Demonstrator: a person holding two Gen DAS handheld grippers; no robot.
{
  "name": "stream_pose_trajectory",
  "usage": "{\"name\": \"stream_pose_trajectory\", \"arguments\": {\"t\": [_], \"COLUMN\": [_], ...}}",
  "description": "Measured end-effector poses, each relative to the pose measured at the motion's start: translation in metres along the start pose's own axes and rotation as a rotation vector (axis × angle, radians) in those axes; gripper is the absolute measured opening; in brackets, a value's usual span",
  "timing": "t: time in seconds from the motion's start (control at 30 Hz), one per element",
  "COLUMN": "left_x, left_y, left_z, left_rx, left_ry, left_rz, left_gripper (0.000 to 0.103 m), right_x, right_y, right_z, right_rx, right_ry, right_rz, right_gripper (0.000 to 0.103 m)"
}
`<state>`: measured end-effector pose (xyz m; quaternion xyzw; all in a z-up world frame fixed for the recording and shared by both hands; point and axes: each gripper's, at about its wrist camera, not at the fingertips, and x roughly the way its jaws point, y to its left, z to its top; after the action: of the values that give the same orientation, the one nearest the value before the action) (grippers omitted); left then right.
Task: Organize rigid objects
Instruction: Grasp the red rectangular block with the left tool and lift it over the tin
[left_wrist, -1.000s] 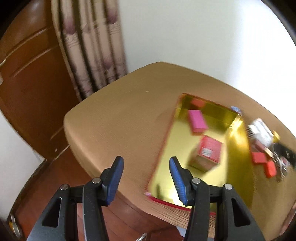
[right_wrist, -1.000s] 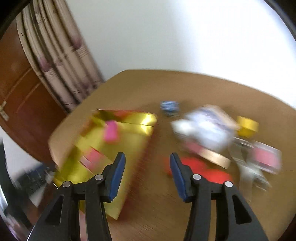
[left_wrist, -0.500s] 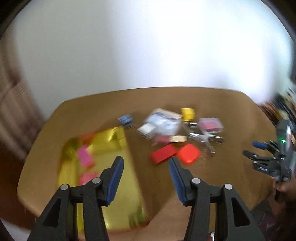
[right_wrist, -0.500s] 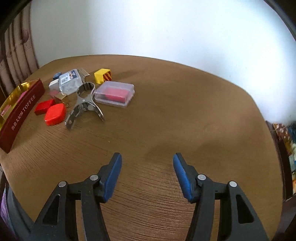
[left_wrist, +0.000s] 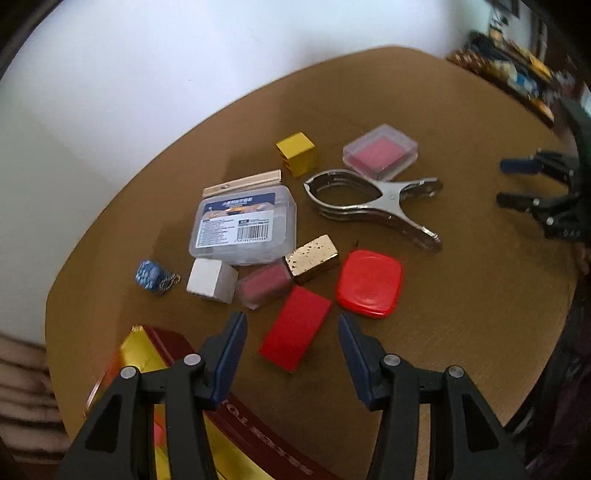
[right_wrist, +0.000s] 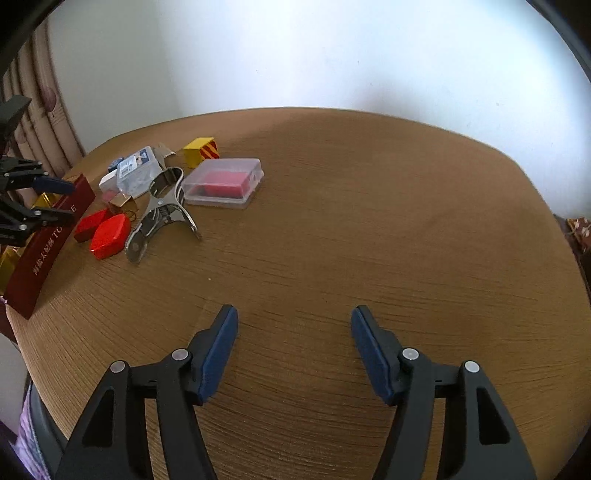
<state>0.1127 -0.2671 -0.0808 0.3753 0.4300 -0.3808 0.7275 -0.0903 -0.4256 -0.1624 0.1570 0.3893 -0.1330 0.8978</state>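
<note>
Left gripper (left_wrist: 291, 343) hovers open over the red block (left_wrist: 295, 338); right gripper (right_wrist: 293, 345), just widening, holds nothing. Closing crooked could skid it into the red lid (left_wrist: 369, 283).

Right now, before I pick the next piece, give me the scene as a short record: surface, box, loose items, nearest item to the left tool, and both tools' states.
surface: wooden table
box: gold-lined red tin, at the near left edge
loose items: red block, red lid, metal clamp, yellow cube, clear case, gold block
nearest to left tool: red block, in line with the gap, not gripped
left tool: open, empty
right tool: open, jaws just widened, nothing between them, over bare table
</note>
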Motion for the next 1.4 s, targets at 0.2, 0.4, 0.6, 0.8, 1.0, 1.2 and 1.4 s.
{"name": "stream_pose_trajectory", "arguments": {"t": [0.2,0.4,0.6,0.8,1.0,1.2,1.4], "left_x": [0.026,0.038,0.057,0.054,0.033,-0.015,-0.059], "left_y": [0.018,0.019,0.015,0.018,0.009,-0.006,-0.001], "left_z": [0.005,0.007,0.014,0.001,-0.021,-0.041,-0.059], "left_rx": [0.012,0.042,0.018,-0.080,-0.231,-0.409,-0.615], "left_ry": [0.097,0.129,0.154,0.136,0.084,-0.023,-0.099], "left_rz": [-0.067,-0.122,-0.157,-0.122,-0.101,-0.094,-0.063], "left_gripper": [0.053,0.053,0.033,0.030,0.030,0.030,0.030], "right_x": [0.001,0.002,0.003,0.004,0.003,-0.003,-0.036], "right_y": [0.001,0.000,0.000,-0.001,-0.003,-0.003,0.040], "right_z": [0.000,0.002,0.003,0.003,0.001,-0.001,0.018], "right_rx": [-0.007,0.001,0.003,0.012,0.023,0.027,-0.085], "right_ry": [0.000,0.004,0.005,0.002,-0.007,-0.034,-0.119], "right_rz": [0.008,0.024,0.034,0.050,0.067,0.069,0.202], "right_gripper": [0.066,0.072,0.075,0.078,0.080,0.079,0.079]}}
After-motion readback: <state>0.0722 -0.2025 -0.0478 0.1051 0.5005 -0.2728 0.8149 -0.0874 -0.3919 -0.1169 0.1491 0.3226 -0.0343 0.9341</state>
